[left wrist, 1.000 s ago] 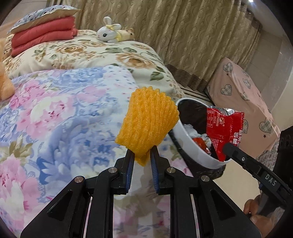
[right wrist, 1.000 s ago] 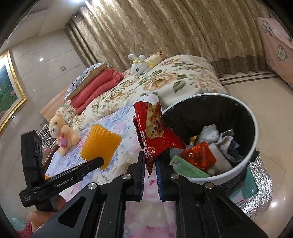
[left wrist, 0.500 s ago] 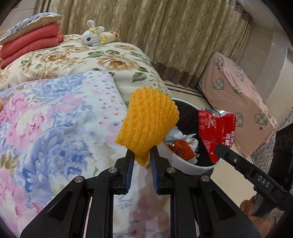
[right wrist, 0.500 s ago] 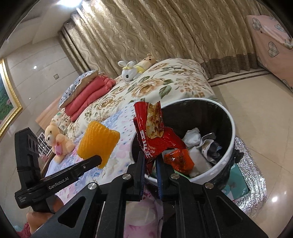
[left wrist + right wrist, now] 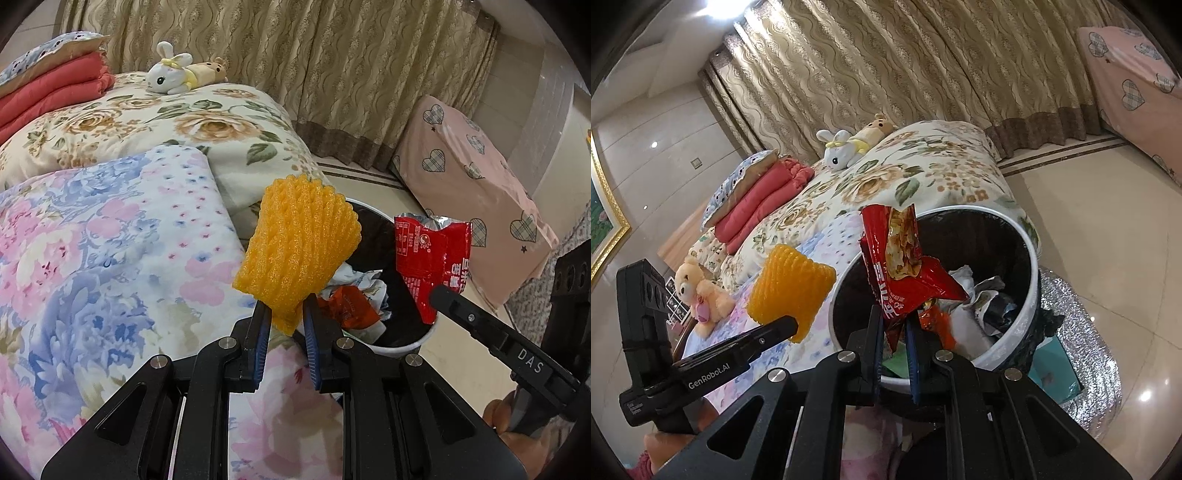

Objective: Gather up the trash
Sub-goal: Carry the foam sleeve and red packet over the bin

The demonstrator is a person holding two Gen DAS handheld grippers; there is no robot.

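Note:
My left gripper (image 5: pixel 285 318) is shut on an orange foam fruit net (image 5: pixel 300 251) and holds it upright at the near left rim of a white trash bin (image 5: pixel 395 346) lined with a black bag. My right gripper (image 5: pixel 894 334) is shut on a red snack wrapper (image 5: pixel 900 275) and holds it over the bin's (image 5: pixel 1025 314) near side. The wrapper also shows in the left wrist view (image 5: pixel 434 258), and the net in the right wrist view (image 5: pixel 790 290). The bin holds crumpled paper and wrappers.
A bed with floral quilts (image 5: pixel 110 236) lies left of the bin. Plush toys (image 5: pixel 177 75) and folded red blankets (image 5: pixel 48 96) sit on it. A pink heart-patterned covered box (image 5: pixel 476 184) stands at the right. A silver mat (image 5: pixel 1082 354) lies under the bin. Curtains hang behind.
Both grippers have moved closer to the bin with their items still held. The wrapper now hangs over the bin's opening, and the net is at its rim.

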